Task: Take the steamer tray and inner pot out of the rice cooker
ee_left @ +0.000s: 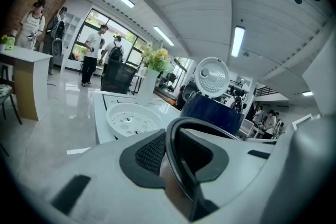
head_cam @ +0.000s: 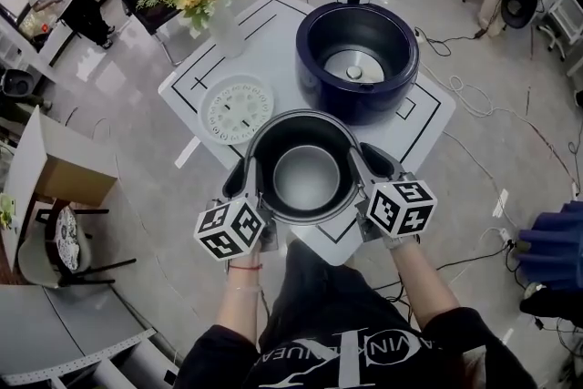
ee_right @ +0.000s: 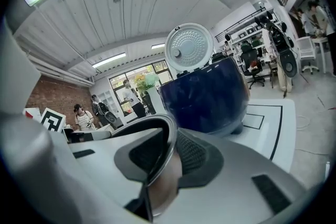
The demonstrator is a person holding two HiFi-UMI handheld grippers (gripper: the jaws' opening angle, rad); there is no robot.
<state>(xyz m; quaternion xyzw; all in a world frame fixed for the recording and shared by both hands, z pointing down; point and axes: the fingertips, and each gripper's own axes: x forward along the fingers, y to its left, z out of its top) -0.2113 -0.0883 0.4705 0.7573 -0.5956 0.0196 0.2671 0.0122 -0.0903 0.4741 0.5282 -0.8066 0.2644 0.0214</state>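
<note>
Head view: left claw (head_cam: 250, 176) and right claw (head_cam: 362, 166) pinch inner pot (head_cam: 305, 180) rim.

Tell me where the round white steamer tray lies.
Head view: the steamer tray lies on the white table, left of the dark blue rice cooker.

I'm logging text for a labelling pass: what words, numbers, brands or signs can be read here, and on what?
"VIN": part of the white print on the person's black shirt; the rest is creased and unreadable.
Left gripper, right gripper: black-and-white square patterns only, no letters.
Tray: marks too small to read.
Pot, cooker: no text visible.
</note>
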